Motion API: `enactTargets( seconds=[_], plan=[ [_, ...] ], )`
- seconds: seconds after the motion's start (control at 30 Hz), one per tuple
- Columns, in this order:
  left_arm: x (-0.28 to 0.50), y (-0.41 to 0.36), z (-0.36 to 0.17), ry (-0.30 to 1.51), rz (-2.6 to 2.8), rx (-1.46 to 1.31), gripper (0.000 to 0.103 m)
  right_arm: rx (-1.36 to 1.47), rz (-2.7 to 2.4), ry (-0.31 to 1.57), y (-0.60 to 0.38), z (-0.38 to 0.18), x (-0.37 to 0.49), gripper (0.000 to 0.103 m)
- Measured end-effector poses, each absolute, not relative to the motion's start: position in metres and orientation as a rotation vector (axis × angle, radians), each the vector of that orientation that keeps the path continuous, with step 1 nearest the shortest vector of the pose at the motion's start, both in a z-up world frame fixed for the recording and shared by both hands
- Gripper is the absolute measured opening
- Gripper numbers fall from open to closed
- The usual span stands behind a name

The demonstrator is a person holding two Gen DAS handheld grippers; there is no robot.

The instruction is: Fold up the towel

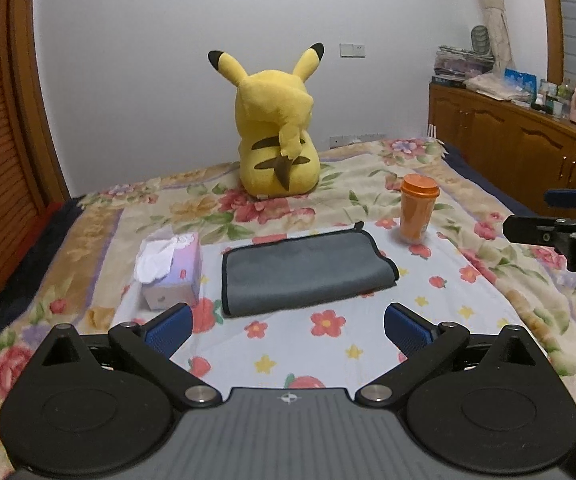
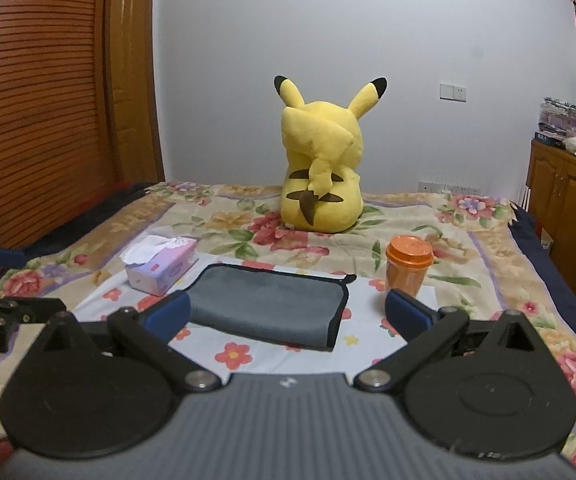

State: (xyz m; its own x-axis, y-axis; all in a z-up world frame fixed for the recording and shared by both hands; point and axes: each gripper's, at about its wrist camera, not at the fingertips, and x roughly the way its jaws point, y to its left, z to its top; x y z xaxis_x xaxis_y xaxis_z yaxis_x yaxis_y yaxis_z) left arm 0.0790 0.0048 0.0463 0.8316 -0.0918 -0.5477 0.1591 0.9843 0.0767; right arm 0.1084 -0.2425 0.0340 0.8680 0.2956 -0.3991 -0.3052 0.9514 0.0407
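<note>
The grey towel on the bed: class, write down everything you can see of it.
The grey towel is a soft-looking cloth with a dark stitched border and a small loop at its far right corner. It lies folded into a flat rectangle on the flowered sheet, layered edges at its right end. It sits between the tissue box and the orange cup, apart from both. Neither pair of tongs touches it.

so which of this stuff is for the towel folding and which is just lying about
For the job: towel, left tongs, right tongs, both open and off the towel.

Just lying about: tissue box, orange cup, Pikachu plush, clutter on the cabinet.
</note>
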Motion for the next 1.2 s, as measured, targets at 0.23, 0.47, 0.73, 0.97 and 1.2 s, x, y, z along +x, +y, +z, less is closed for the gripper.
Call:
enactTargets(
  seconds=[0.23, 0.47, 0.73, 0.97, 1.2],
  plan=[
    [0.069, 0.004, 0.031, 0.588, -0.125, 0.093, 0.103, -0.015, 0.315, 0.436, -0.240, 0.021, 0.099, 0.103],
    [0.060, -0.001, 0.007, 0.614, -0.128, 0.099, 0.103, 0.010, 0.300, 0.466, -0.238, 0.002, 0.095, 0.103],
    [0.057, -0.004, -0.017, 0.643, -0.124, 0.073, 0.103, 0.012, 0.285, 0.502, -0.237, -0.022, 0.091, 0.103],
    [0.058, -0.002, -0.032, 0.660, -0.107, 0.041, 0.103, 0.035, 0.285, 0.524, -0.234, -0.037, 0.085, 0.103],
    [0.059, 0.000, -0.051, 0.680, -0.091, 0.043, 0.103, 0.022, 0.282, 0.540, -0.229, -0.048, 0.083, 0.103]
  ],
)
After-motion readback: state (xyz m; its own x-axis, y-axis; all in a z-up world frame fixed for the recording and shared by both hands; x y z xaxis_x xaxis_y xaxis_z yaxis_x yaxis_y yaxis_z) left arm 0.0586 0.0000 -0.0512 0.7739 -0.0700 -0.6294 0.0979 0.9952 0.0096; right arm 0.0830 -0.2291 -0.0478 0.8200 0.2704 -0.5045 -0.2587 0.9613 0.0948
